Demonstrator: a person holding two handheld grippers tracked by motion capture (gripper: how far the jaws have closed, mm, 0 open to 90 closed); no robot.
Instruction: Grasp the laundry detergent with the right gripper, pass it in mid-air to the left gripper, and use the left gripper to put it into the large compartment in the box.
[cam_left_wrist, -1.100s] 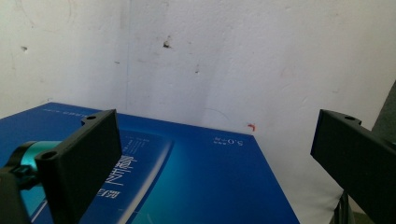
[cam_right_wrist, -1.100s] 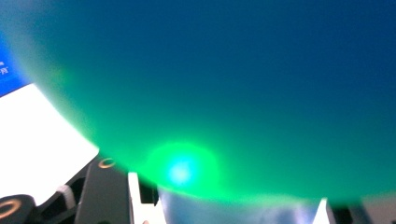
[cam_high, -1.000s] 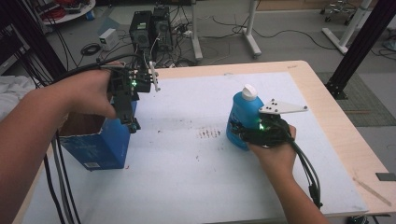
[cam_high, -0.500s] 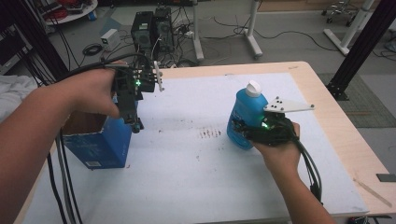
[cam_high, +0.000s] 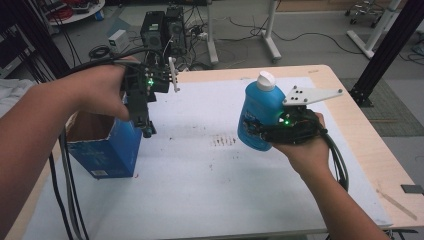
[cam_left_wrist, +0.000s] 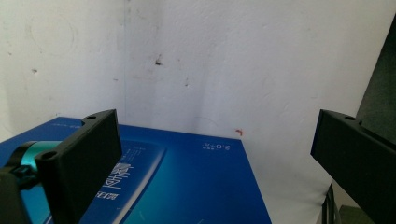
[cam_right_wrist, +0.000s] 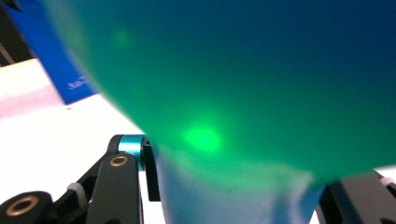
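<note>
The blue bottle (cam_high: 260, 116) with its white cap (cam_high: 266, 80) is gripped near its lower part by the right claw (cam_high: 256, 131), whose jaws are clenched on the bottle's sides. In the high view the bottle is seen held upright, tilted slightly, clear of the white-covered surface (cam_high: 210, 180), on the right half of it. In the right gripper view the bottle's body is seen pressed close to the camera between the two black jaws, lit green by the claw's lamp, so the pads themselves are hidden behind it.

The left claw (cam_high: 145, 127) is pointed downward over the near right corner of the open blue box (cam_high: 107, 150), which stands at the left edge of the surface. In the left gripper view its jaws are seen spread wide apart, with nothing between them; the printed side of the box lies below and behind the left jaw. Whether a jaw touches the box cannot be told. The two claws are kept well apart.
</note>
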